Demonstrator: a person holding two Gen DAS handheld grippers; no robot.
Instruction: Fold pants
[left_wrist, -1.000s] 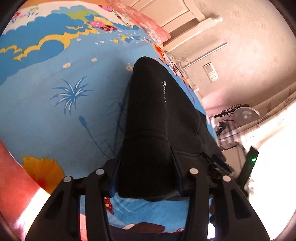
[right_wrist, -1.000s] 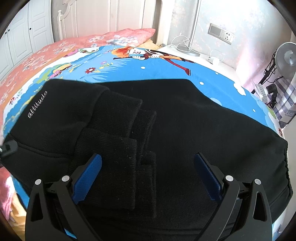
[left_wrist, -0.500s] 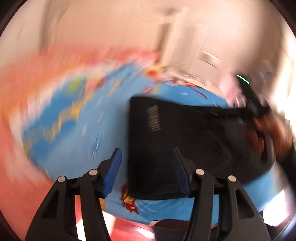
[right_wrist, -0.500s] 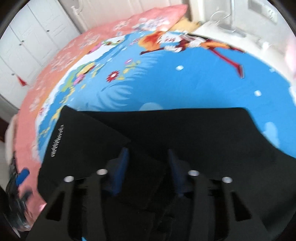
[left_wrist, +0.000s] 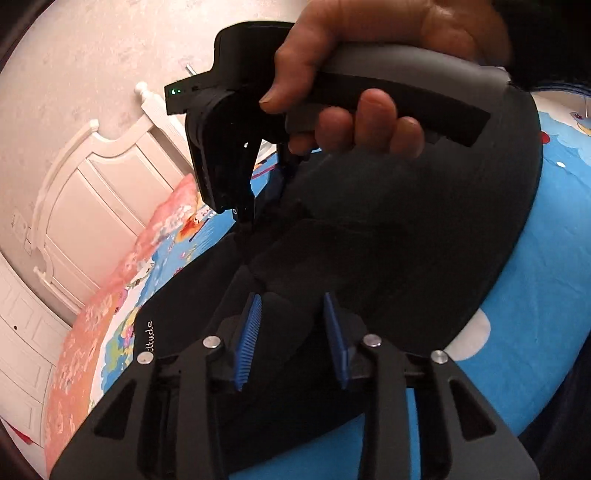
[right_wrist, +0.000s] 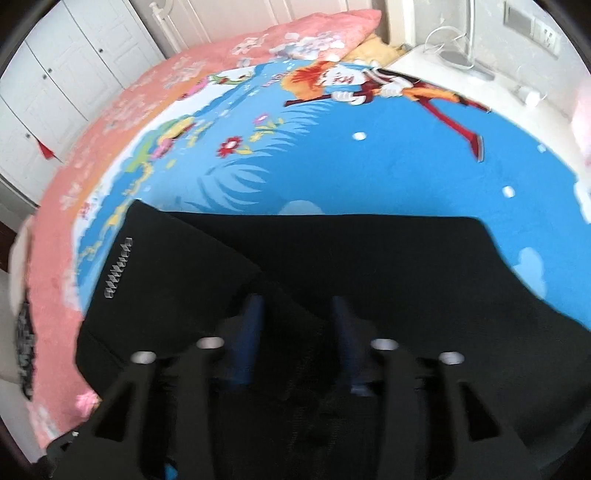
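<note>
Now, pants (right_wrist: 369, 266): black, partly folded, lying on the blue cartoon bedsheet (right_wrist: 369, 170); cuffed leg ends sit stacked on top near the middle.
Left gripper (left_wrist: 291, 332): we see its jaws part-open, blue pads either side of a ridge of cloth; grip unclear, we cannot tell.
Right gripper (right_wrist: 295, 332): jaws narrowed over the cuff ends; view blurred, hold uncertain.
Person's hand (left_wrist: 351, 74): wrapped round the right gripper's handle, above the pants.
Risk, slip: we judge a thin pinch could drop a layer and undo the stack.
Risk, skew: uneven pulls by the two grippers could twist the fold.
Risk, snag: the sheet might get pinched along with the cloth.
</note>
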